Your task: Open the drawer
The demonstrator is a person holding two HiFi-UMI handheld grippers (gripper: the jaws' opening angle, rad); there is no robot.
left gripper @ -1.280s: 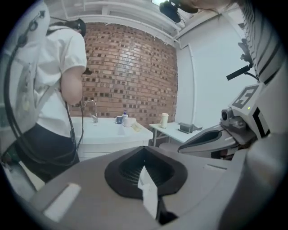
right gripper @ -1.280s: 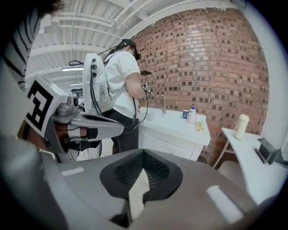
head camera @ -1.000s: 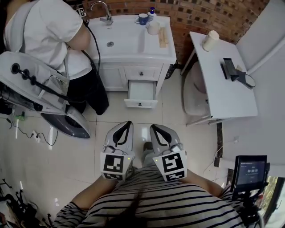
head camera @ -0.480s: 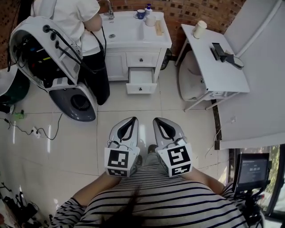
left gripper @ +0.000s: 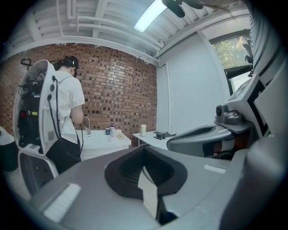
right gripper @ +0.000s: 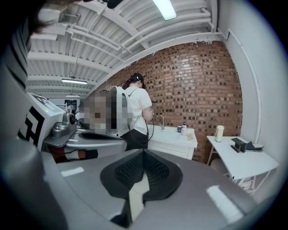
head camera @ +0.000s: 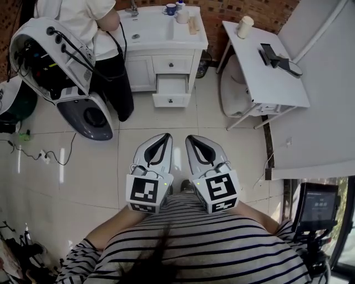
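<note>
The left gripper [head camera: 164,137] and right gripper [head camera: 191,138] are held side by side, each closed on nothing. Well ahead of them, the drawer [head camera: 172,89] is seen pulled out in the head view only. In the gripper views just the sink cabinet [right gripper: 173,140] top is shown.

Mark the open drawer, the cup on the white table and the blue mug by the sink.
open drawer [head camera: 171,86]: head view, on its pale inside.
cup [head camera: 244,28]: head view, on its side wall.
blue mug [head camera: 170,9]: head view, on its body.
</note>
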